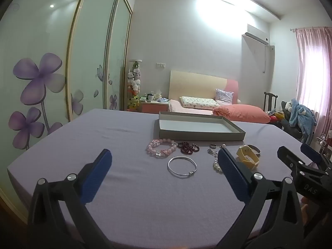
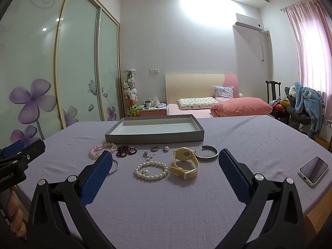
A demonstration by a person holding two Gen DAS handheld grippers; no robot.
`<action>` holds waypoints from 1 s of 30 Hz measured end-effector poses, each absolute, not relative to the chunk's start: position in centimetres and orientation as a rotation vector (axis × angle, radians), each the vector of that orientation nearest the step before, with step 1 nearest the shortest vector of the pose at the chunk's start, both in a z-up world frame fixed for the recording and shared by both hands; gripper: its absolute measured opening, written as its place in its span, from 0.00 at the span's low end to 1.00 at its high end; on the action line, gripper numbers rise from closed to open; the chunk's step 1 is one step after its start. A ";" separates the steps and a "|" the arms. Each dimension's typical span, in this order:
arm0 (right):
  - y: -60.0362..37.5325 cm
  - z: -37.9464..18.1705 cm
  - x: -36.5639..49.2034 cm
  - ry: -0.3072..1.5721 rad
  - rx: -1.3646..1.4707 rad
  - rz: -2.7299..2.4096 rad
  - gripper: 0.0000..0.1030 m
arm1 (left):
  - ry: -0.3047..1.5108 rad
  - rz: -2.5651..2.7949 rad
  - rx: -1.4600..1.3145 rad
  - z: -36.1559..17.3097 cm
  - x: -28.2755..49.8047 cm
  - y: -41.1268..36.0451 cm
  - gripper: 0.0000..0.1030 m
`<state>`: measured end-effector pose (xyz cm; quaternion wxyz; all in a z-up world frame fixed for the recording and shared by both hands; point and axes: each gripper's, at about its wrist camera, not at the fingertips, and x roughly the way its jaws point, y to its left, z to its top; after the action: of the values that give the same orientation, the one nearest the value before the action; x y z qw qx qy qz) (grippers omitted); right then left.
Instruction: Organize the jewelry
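Note:
Jewelry lies on a purple-covered table [image 1: 124,186] in front of an empty grey tray [image 1: 199,133] [image 2: 153,136]. In the left wrist view: a pink bead bracelet [image 1: 161,149], a dark red bracelet [image 1: 188,147], a silver bangle [image 1: 182,167], a ring [image 1: 213,145]. In the right wrist view: a pearl bracelet [image 2: 151,170], a yellow watch [image 2: 185,162], a silver cuff [image 2: 207,153], a ring [image 2: 154,149]. My left gripper [image 1: 165,155] is open above the table, short of the bangle. My right gripper [image 2: 165,157] is open, short of the pearls and watch.
A phone [image 2: 313,170] lies near the table's right edge. Beyond the table are a bed with a pink pillow [image 2: 241,105], a wardrobe with flower-print doors [image 1: 41,78] on the left, and a chair piled with clothes [image 2: 305,101] on the right.

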<state>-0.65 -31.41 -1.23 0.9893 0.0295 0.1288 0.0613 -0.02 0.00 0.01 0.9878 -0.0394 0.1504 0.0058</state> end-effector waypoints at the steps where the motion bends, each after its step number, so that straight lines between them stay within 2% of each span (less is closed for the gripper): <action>1: -31.4 -1.2 -0.6 0.259 0.059 0.123 0.98 | 0.302 0.012 -0.081 0.0 0.0 0.0 0.96; 30: -31.4 -1.2 -0.4 0.262 0.065 0.125 0.98 | 0.304 0.010 -0.085 0.0 0.0 0.0 0.96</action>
<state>-0.39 -31.36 -1.20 0.9889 0.0322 0.1306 0.0624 -0.01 0.03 0.00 0.9875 -0.0424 0.1516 0.0052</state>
